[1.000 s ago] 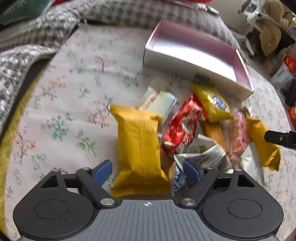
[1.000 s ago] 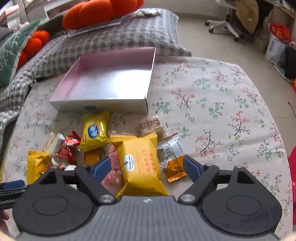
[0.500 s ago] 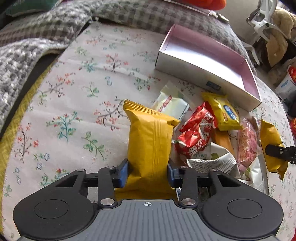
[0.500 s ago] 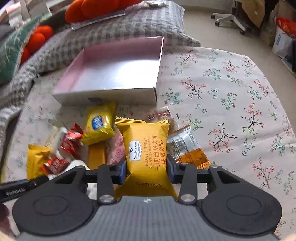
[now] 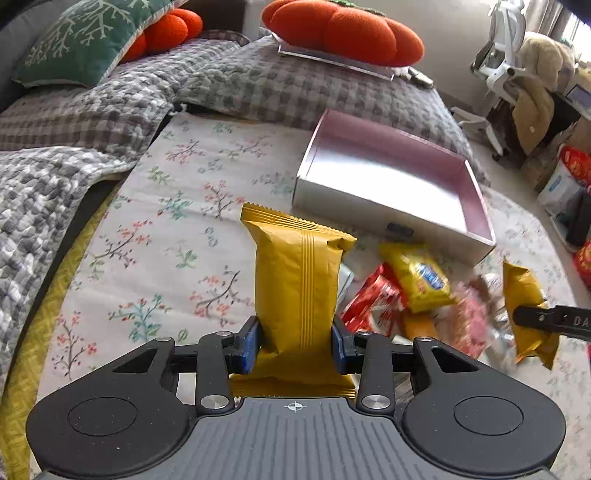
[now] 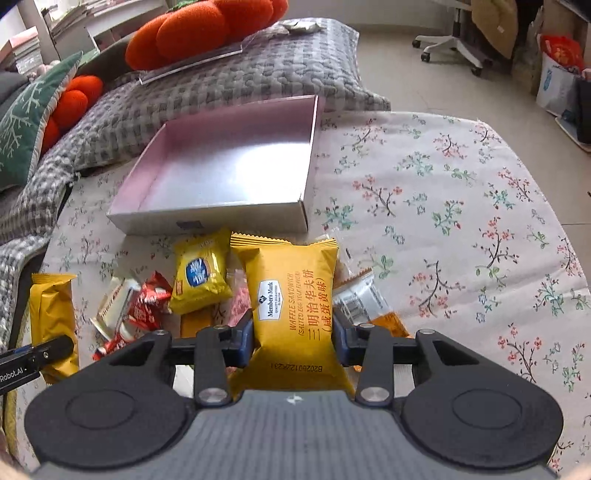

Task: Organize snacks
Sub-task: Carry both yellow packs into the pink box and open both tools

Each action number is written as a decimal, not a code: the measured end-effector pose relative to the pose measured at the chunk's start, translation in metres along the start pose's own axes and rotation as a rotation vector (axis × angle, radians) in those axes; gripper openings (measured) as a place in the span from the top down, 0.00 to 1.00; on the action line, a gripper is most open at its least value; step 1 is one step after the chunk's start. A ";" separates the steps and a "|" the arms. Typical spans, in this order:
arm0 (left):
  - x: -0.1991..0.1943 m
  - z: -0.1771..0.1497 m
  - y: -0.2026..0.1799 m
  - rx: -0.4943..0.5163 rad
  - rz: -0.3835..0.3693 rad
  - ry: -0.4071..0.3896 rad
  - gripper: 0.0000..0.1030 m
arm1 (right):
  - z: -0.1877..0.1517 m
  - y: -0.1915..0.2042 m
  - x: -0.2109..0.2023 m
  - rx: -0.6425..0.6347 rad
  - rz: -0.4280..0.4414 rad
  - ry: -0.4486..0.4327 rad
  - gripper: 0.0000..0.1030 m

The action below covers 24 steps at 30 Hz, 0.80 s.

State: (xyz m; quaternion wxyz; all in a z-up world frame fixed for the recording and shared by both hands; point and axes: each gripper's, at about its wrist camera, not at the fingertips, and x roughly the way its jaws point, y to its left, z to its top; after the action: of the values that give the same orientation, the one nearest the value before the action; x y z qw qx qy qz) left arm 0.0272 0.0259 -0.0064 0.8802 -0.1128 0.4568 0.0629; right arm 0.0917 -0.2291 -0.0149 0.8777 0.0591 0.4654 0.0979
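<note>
My left gripper (image 5: 295, 347) is shut on a plain yellow snack packet (image 5: 297, 280), lifted clear of the floral cloth. My right gripper (image 6: 293, 339) is shut on a yellow waffle sandwich packet (image 6: 291, 295) with printed text, above the snack pile. That same packet (image 5: 526, 295) shows at the right of the left wrist view, and the left one (image 6: 51, 317) at the left of the right wrist view. Behind the pile stands an empty pink-lined box (image 5: 388, 177) (image 6: 229, 170). The loose pile holds a yellow biscuit pack (image 6: 201, 275) and red wrappers (image 6: 147, 310).
A round table with a floral cloth (image 6: 443, 206) carries everything. Grey checked cushions (image 5: 277, 85) and orange pumpkin pillows (image 5: 343, 33) lie behind the box. A white office chair (image 5: 498, 62) and bags stand on the floor at the right.
Both grippers closed from wide open onto their yellow packets. The left one then lifted its packet off the cloth; the right one rose only slightly.
</note>
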 end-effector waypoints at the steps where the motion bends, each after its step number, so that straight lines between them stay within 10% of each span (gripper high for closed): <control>1: -0.001 0.003 -0.002 -0.004 -0.010 -0.007 0.65 | 0.002 0.000 -0.001 0.004 0.003 -0.007 0.64; 24: 0.092 0.117 -0.051 0.037 -0.189 -0.146 0.65 | 0.087 0.001 0.042 0.225 0.137 -0.095 0.64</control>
State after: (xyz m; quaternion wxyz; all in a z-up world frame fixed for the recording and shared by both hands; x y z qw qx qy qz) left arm 0.1835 0.0074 -0.0092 0.9150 -0.1342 0.3798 -0.0206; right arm 0.1870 -0.2201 -0.0003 0.8778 0.1934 0.4263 0.1019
